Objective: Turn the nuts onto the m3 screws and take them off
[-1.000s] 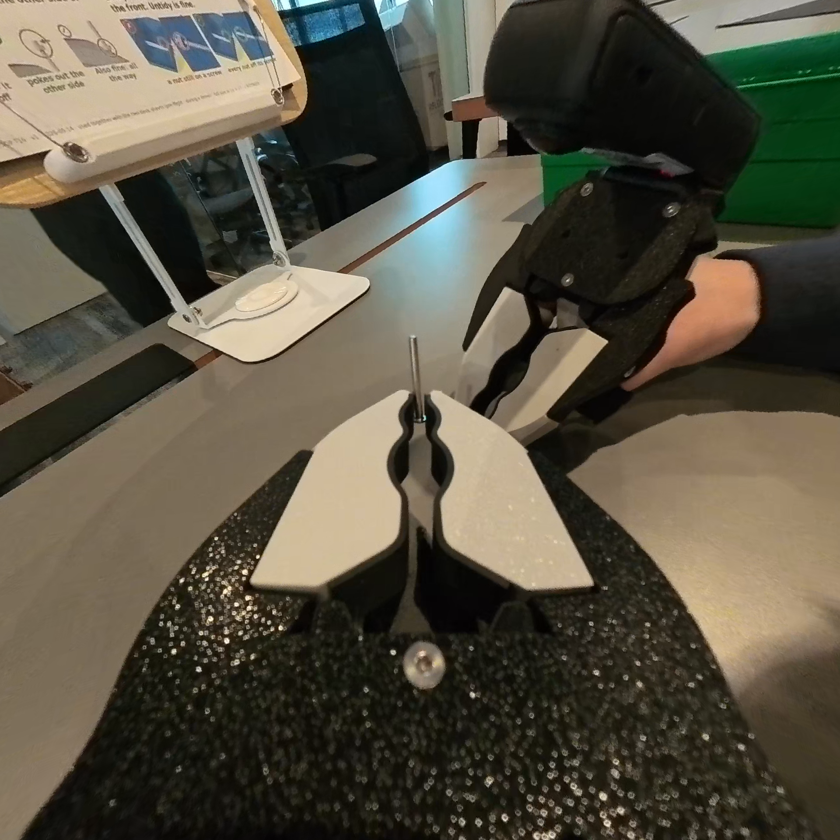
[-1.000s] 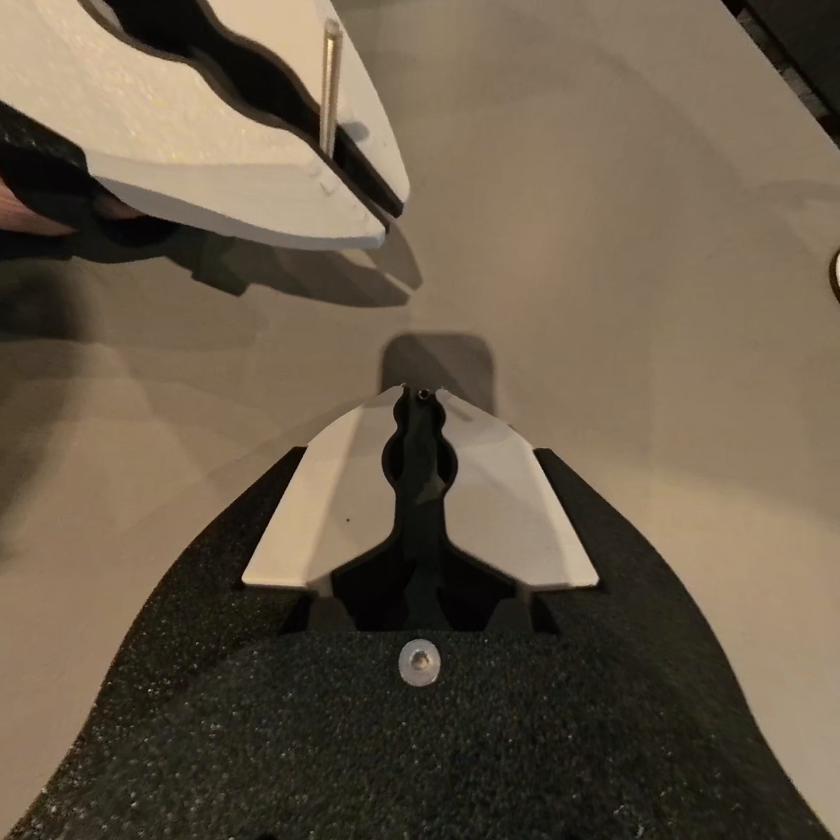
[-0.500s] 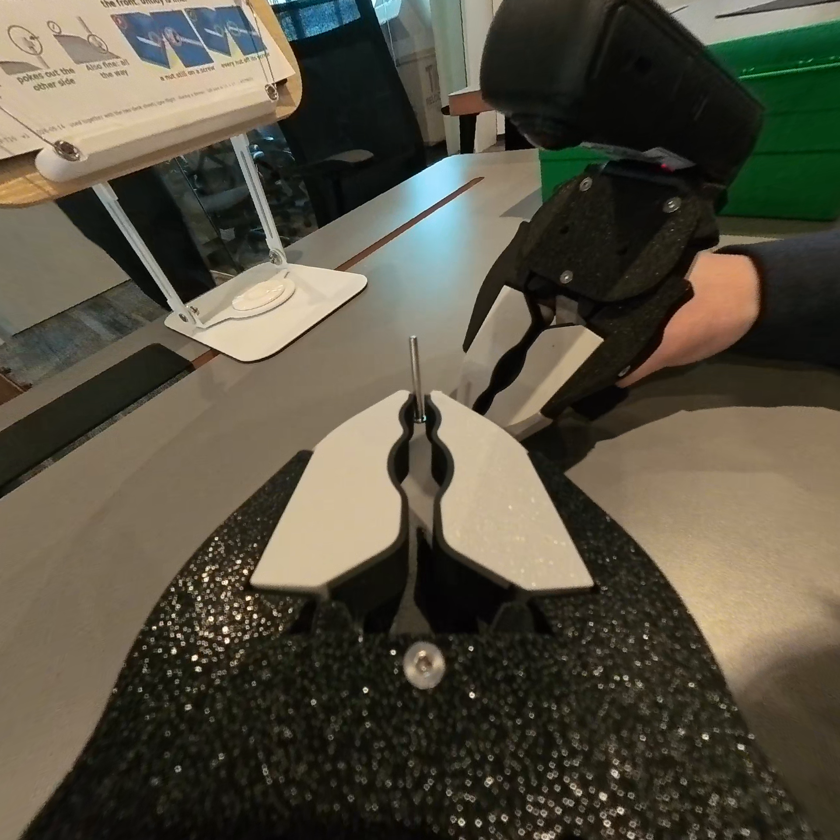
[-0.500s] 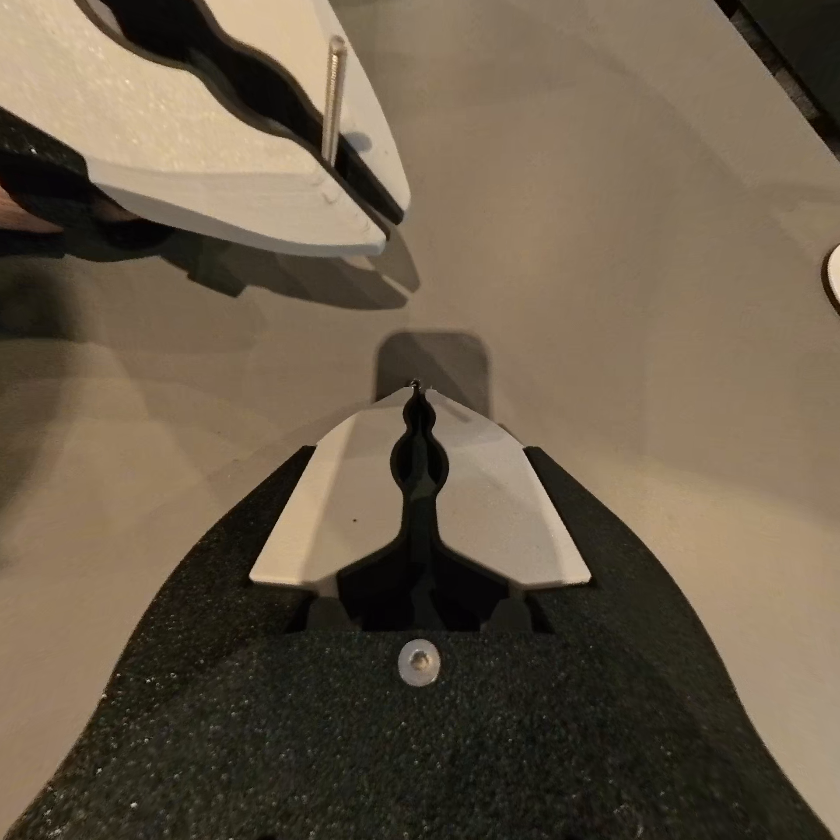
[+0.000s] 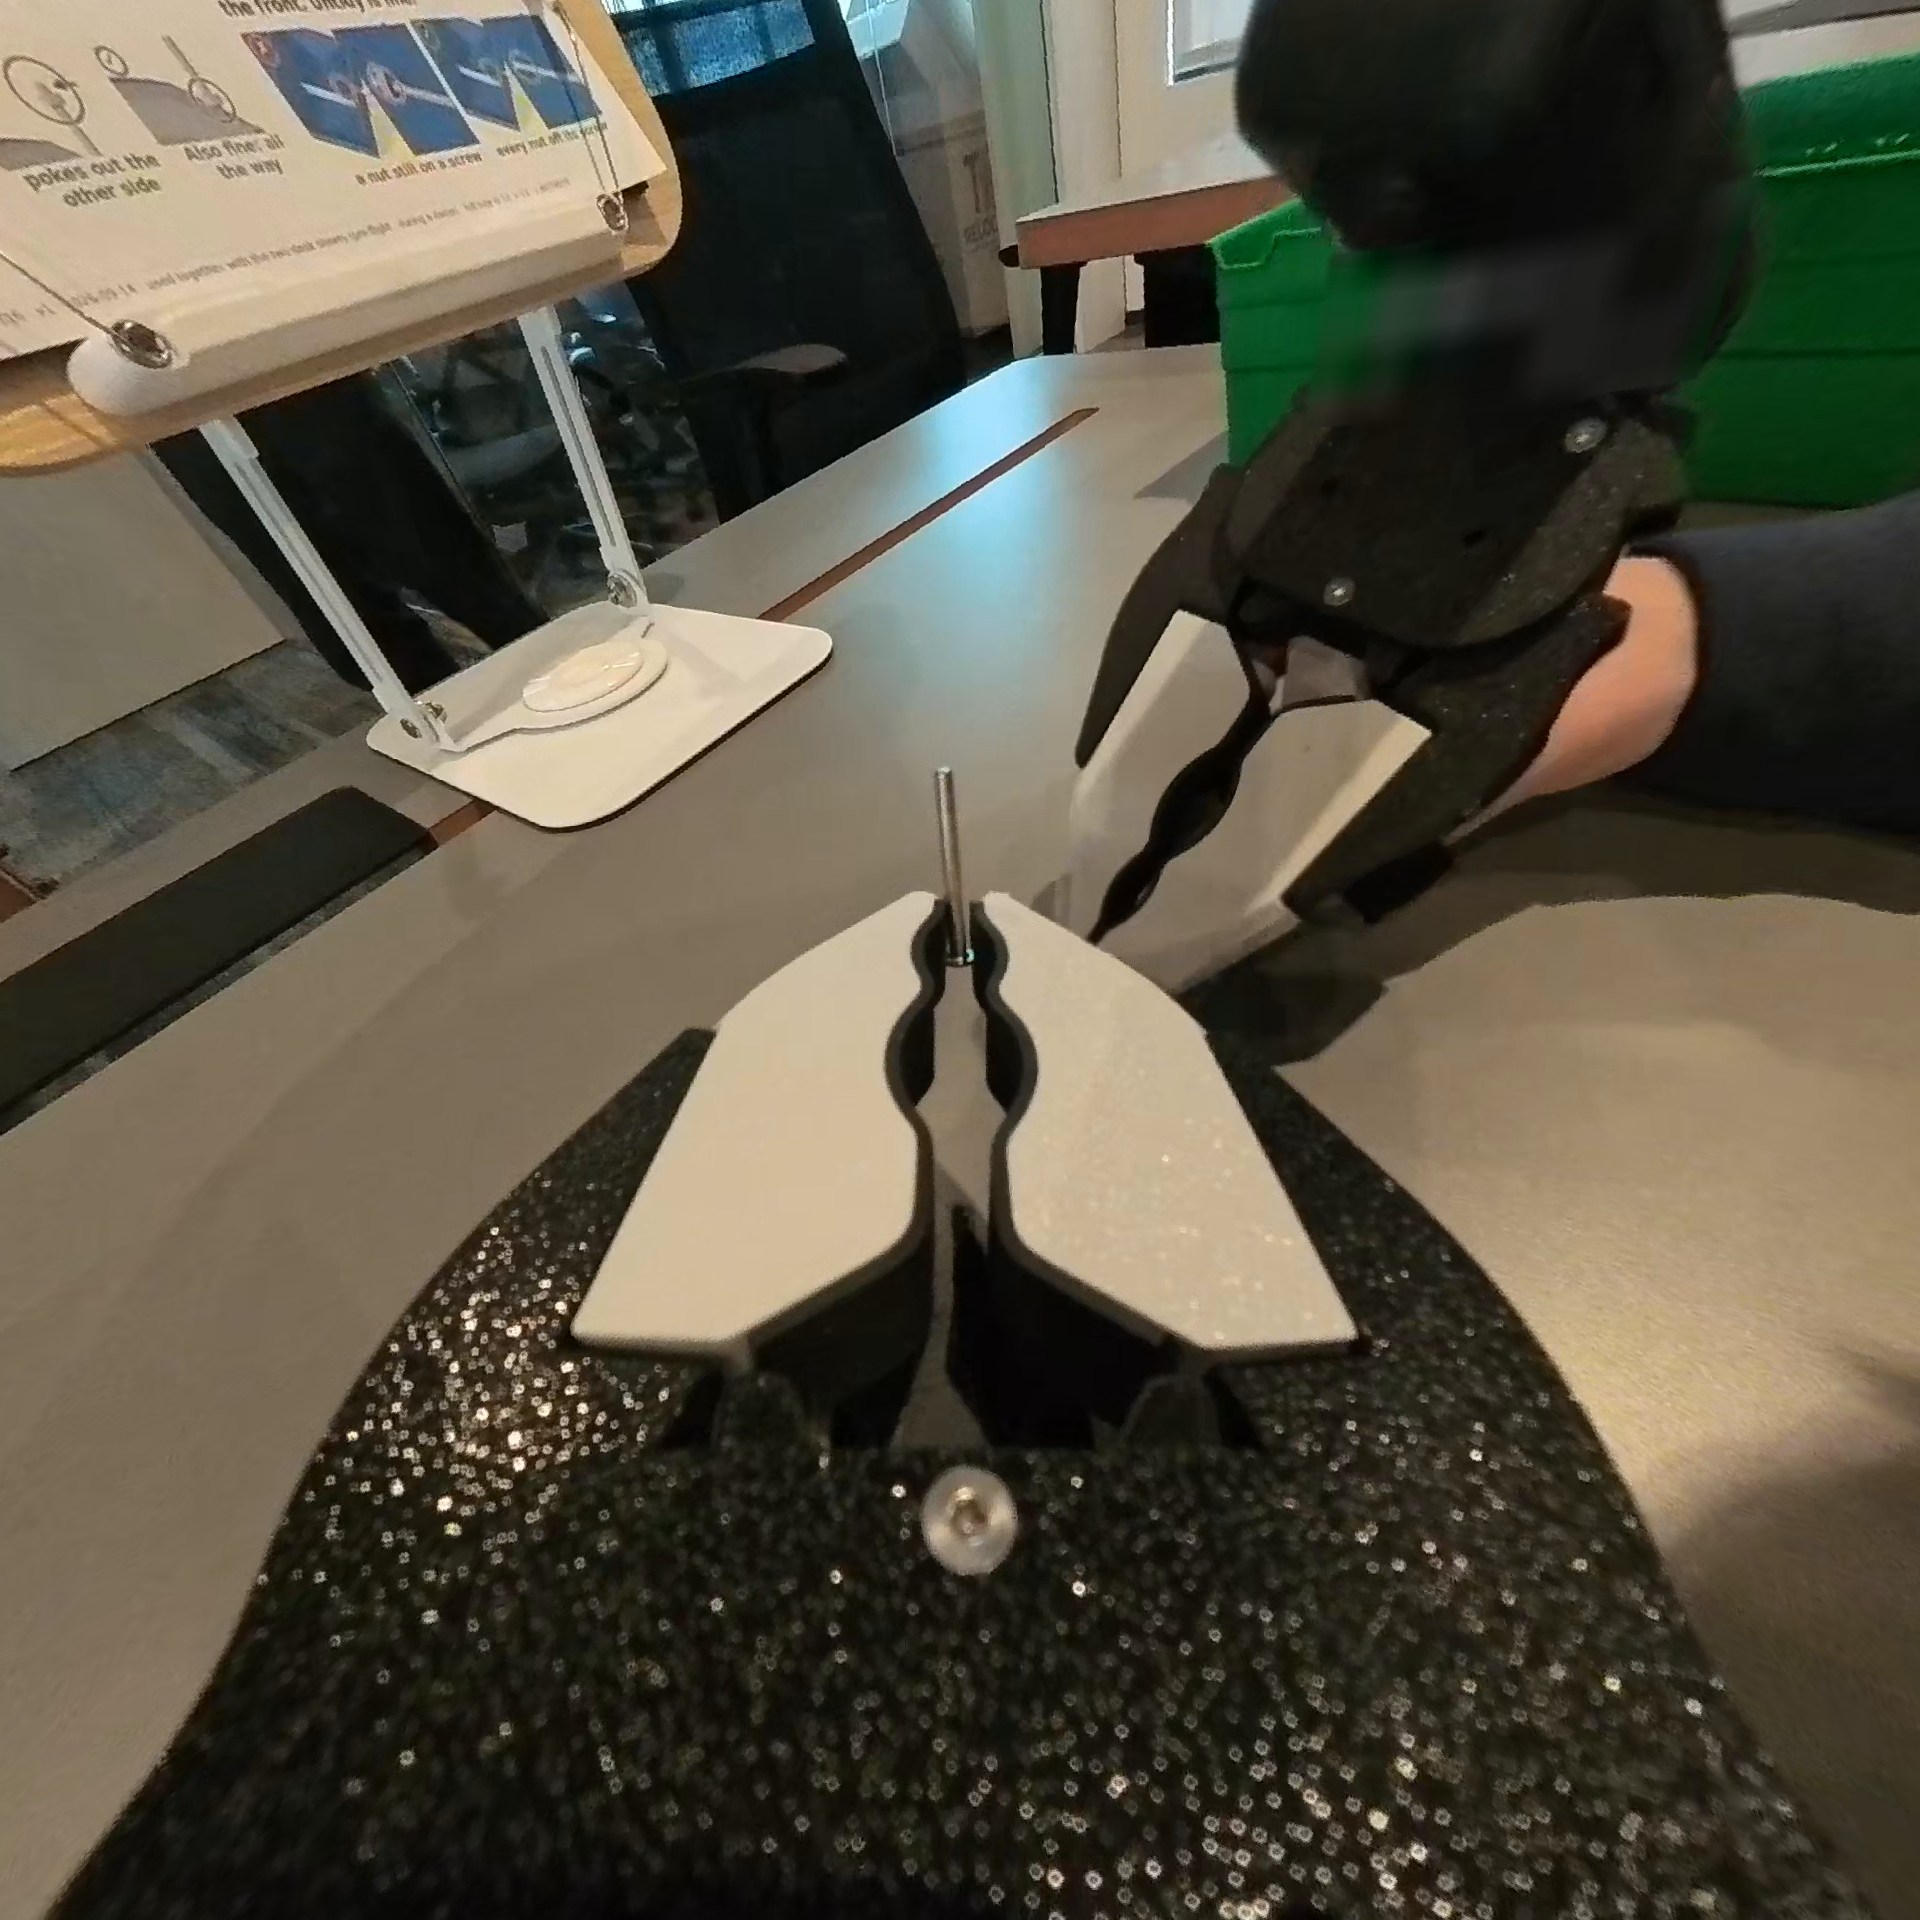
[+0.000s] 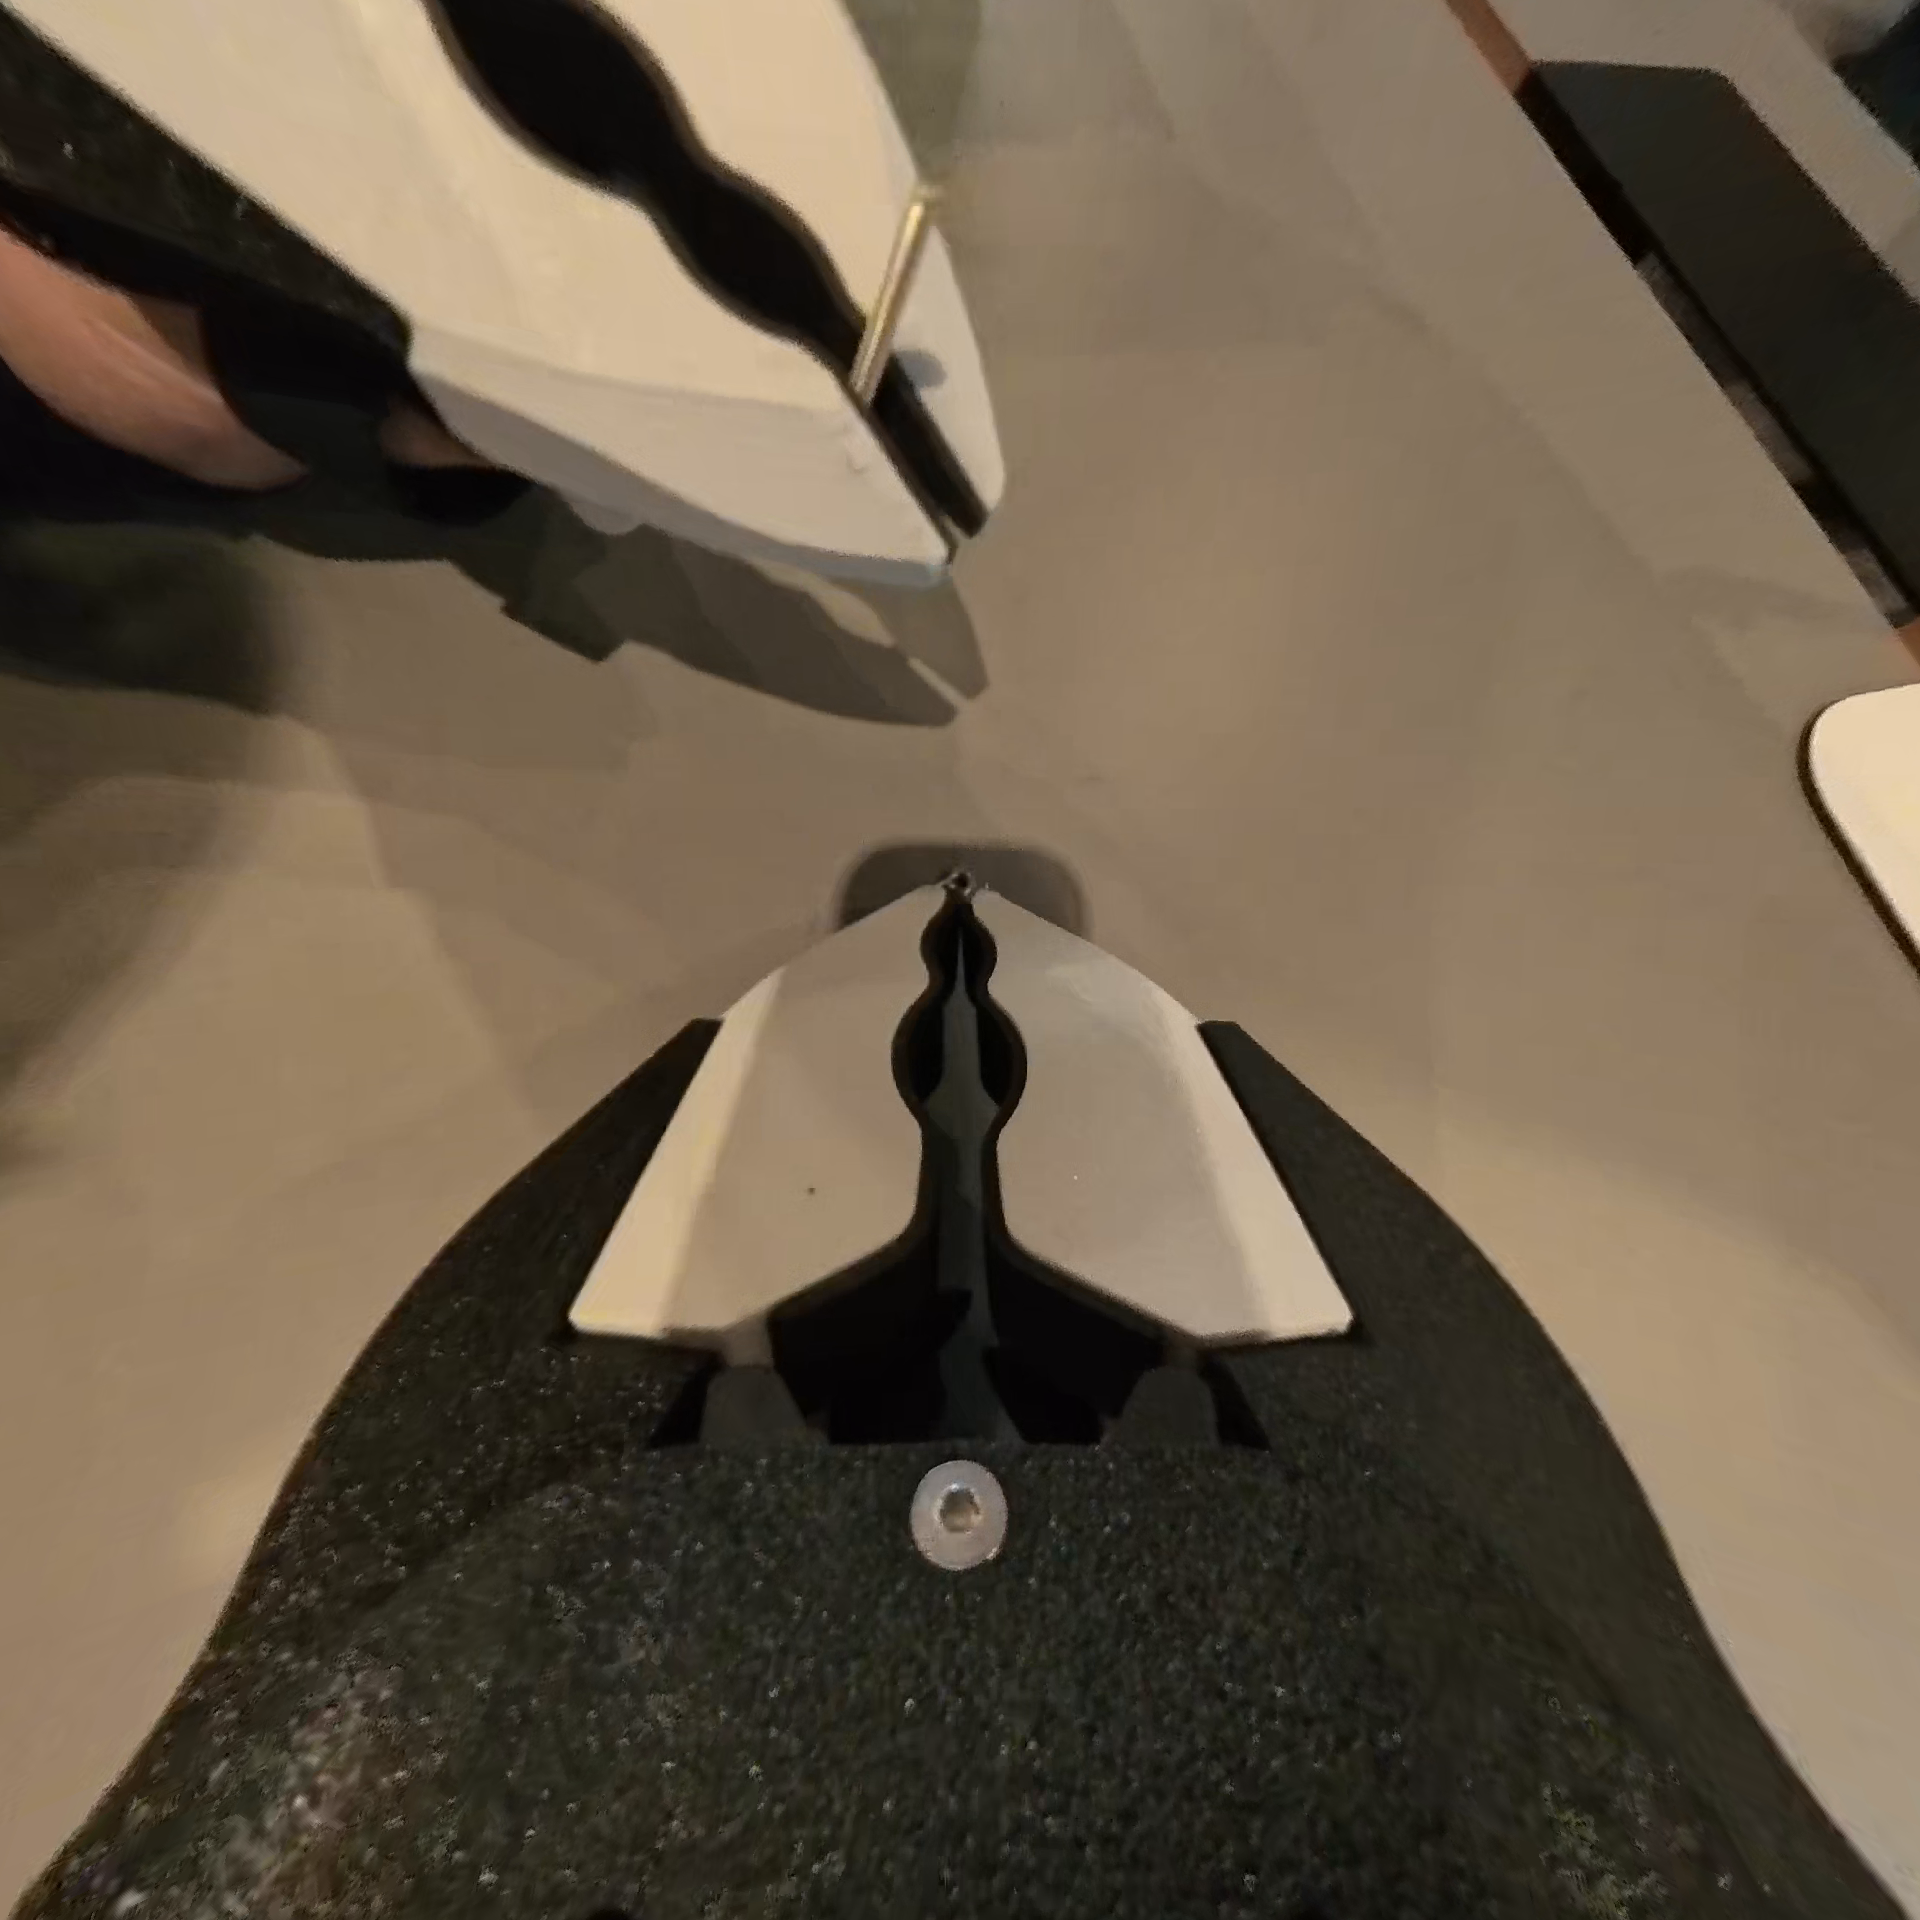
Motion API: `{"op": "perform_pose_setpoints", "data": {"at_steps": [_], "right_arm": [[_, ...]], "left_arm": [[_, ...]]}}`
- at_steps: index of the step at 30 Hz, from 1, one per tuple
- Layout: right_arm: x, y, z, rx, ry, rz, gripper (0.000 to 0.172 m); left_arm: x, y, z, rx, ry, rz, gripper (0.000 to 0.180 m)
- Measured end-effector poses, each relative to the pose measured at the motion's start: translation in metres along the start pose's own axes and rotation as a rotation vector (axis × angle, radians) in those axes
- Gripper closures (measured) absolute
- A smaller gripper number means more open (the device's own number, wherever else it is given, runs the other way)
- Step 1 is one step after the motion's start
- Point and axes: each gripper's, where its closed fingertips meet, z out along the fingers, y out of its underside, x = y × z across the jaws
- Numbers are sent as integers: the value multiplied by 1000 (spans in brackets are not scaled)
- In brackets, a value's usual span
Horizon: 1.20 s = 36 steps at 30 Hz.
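My left gripper (image 5: 958, 914) is shut on a thin silver m3 screw (image 5: 945, 842), which stands upright out of the fingertips above the grey table (image 5: 520, 987). The right wrist view shows that gripper (image 6: 951, 520) at the upper left with the screw (image 6: 888, 301) sticking out of its tips. My right gripper (image 6: 958, 891) is shut on a small dark nut (image 6: 958, 883) pinched at the very tips, just above the table. In the left wrist view the right gripper (image 5: 1107, 925) points down to the right of the screw, apart from it.
A document stand with an instruction sheet (image 5: 312, 156) and a white base (image 5: 603, 717) stands at the far left of the table. A green bin (image 5: 1818, 312) is behind. A black strip (image 6: 1714, 260) runs along the table. A person's hand (image 5: 1621, 686) holds the right gripper. My right fingertips sit around 6 centimeters from my left ones.
My right gripper's fingers closed tighter on the nut, then it shifted and tilted; it is blurred now. The left gripper kept the screw upright and barely moved.
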Motion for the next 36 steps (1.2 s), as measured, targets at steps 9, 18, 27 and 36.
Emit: {"op": "perform_pose_setpoints", "data": {"at_steps": [9,18,27,36], "right_arm": [[0,5,11,-75,-11,98,157],[-1,4,13,-78,-15,127,160],[-2,4,13,-80,-8,112,166],[0,4,13,-82,5,117,168]], "left_arm": [[0,0,0,-1,3,0,177],[0,0,0,0,3,-1,177],[0,0,1,-2,1,2,177],[0,1,1,-5,0,4,177]]}}
